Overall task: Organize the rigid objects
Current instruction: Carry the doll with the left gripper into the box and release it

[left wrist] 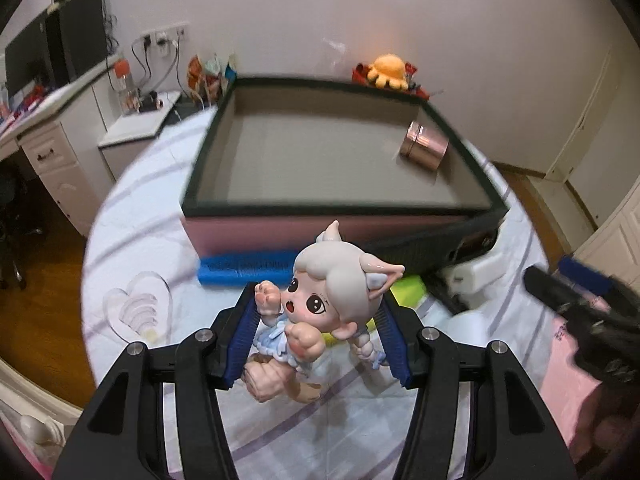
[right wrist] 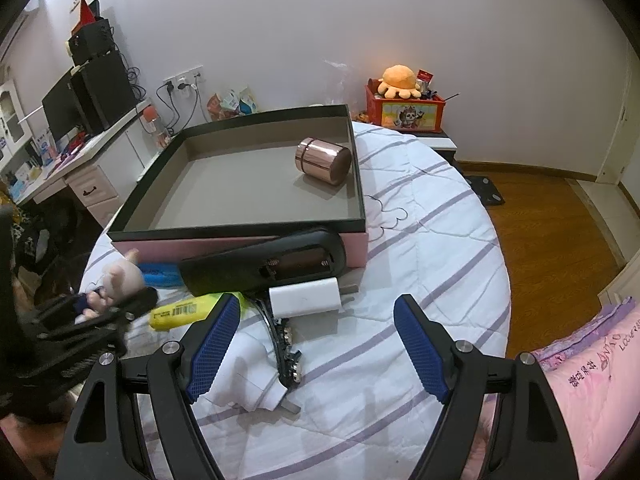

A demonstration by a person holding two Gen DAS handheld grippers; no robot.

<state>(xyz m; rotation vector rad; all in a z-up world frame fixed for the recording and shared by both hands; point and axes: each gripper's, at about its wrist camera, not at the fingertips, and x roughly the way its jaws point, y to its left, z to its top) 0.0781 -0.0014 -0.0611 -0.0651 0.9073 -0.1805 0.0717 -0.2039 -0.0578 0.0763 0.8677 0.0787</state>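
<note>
1. Your left gripper [left wrist: 318,334] had its blue pads [left wrist: 243,340] clamped on a doll [left wrist: 320,308] with grey hair and cat ears, which sat between them, tilted, just above the bedcover.
2. Your right gripper [right wrist: 318,346] was spread wide with nothing between its pads, hovering over the bed near a white charger [right wrist: 305,300].
3. Just beyond the right gripper lay a black remote [right wrist: 264,262] with its battery bay uncovered, touching the front of the box. A yellow marker [right wrist: 188,312] lay beside it and a thin black strip [right wrist: 282,344] ran under the charger.
4. A blue brush [left wrist: 244,270] lay against the front wall of the box, ahead of the doll. A clear heart-shaped piece [left wrist: 138,308] rested to the left of the left gripper.
5. The box [right wrist: 240,230] was shallow, with a dark rim, pink sides and a grey floor. A rose-gold tin [right wrist: 323,161] lay on its side inside, near the right wall.
6. All of it sat on a round bed with a white cover [right wrist: 420,248] striped in pale purple. A pink pillow [right wrist: 600,384] lay at your right.
7. Around the bed you had a wooden floor [right wrist: 544,216], a plain white wall and a white desk [right wrist: 80,184] on the left carrying black monitors.
8. A red crate [right wrist: 404,114] topped with an orange plush toy [right wrist: 400,80] stood against the wall behind the bed.
</note>
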